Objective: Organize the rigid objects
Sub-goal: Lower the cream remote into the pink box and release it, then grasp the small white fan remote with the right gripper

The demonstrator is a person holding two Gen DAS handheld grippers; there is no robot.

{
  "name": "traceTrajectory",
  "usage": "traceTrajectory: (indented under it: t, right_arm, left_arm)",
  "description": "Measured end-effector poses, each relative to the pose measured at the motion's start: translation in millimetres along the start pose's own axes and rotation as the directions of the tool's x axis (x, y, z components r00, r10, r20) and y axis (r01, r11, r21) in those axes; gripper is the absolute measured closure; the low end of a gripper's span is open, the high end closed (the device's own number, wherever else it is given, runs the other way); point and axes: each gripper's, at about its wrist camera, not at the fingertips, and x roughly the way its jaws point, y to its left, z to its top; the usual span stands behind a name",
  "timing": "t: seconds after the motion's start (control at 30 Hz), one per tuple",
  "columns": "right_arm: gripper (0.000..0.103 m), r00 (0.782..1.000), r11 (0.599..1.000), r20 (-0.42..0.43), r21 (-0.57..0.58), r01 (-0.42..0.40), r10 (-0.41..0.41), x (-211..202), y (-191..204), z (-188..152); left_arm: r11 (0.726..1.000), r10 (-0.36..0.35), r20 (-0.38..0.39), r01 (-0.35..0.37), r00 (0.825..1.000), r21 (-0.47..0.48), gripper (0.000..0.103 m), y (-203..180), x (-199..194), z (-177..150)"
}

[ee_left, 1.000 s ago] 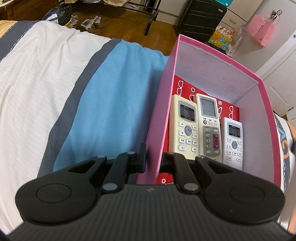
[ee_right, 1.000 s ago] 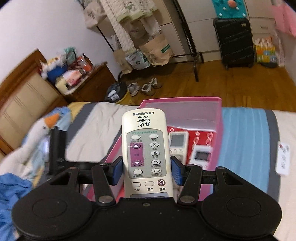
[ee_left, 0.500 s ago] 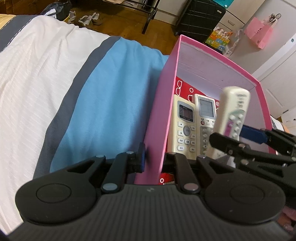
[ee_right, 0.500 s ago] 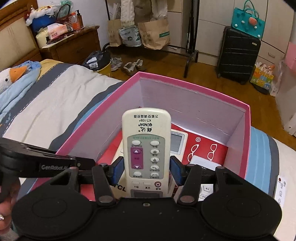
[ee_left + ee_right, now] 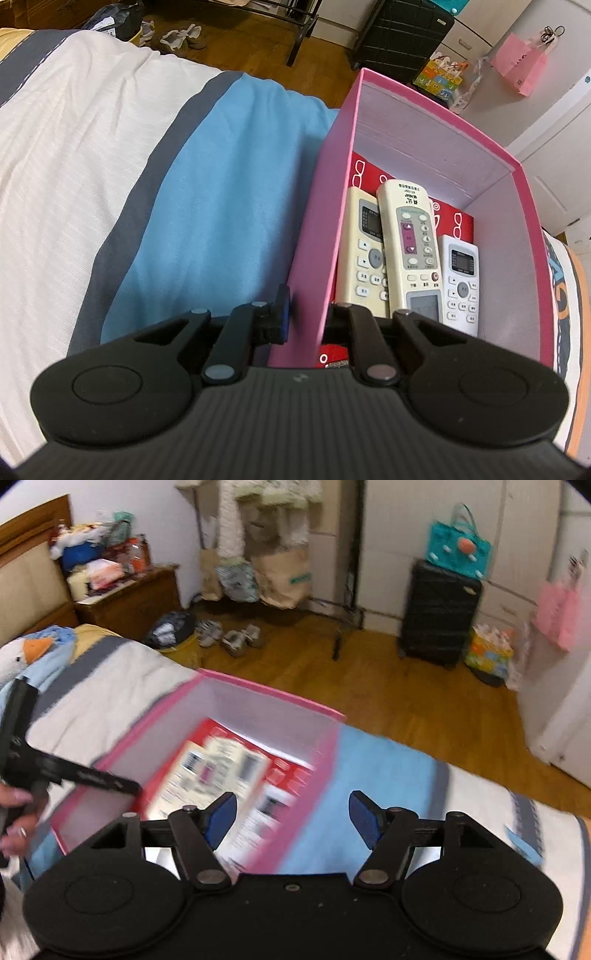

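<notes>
A pink box (image 5: 314, 236) stands on the bed and holds several remotes. The cream remote with a purple panel (image 5: 412, 240) lies on top in the middle, beside a cream remote (image 5: 364, 251) and a small white remote (image 5: 461, 273). My left gripper (image 5: 308, 314) is shut on the box's near left wall. My right gripper (image 5: 291, 818) is open and empty, above the box's right wall (image 5: 317, 782); that view is blurred. The left gripper's arm (image 5: 81, 773) shows at the box's left wall.
The box rests on a striped white, grey and blue bedspread (image 5: 207, 206). A red card (image 5: 461, 221) lines the box bottom. A goose plush (image 5: 26, 653) lies at the bed's left. Beyond the bed are wooden floor, a black suitcase (image 5: 439, 616), shoes and a nightstand.
My right gripper has let go of the cream remote with the purple panel, which now lies in the box. The right gripper has opened and drawn back to the right. The left gripper holds still.
</notes>
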Motion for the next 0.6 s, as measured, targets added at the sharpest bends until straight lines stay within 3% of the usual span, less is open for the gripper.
traceTrajectory:
  t: [0.23,0.47,0.6]
  right_arm:
    - [0.031,0.996,0.979,-0.089,0.201,0.027,-0.009,11,-81,-29]
    - [0.031,0.989,0.883,-0.149,0.464,0.069,0.000,75,-142,-69]
    - [0.031,0.985,0.866,-0.175,0.491,0.090,-0.003,109,-155,-80]
  left_arm:
    - [1.000,0.012,0.001,-0.012,1.000,-0.008,0.092,0,0,-1]
    - [1.000,0.025,0.005,-0.025,1.000,0.005,0.092,-3,-1,-1]
    - [1.000,0.025,0.004,-0.025,1.000,0.008,0.092,-3,-1,-1]
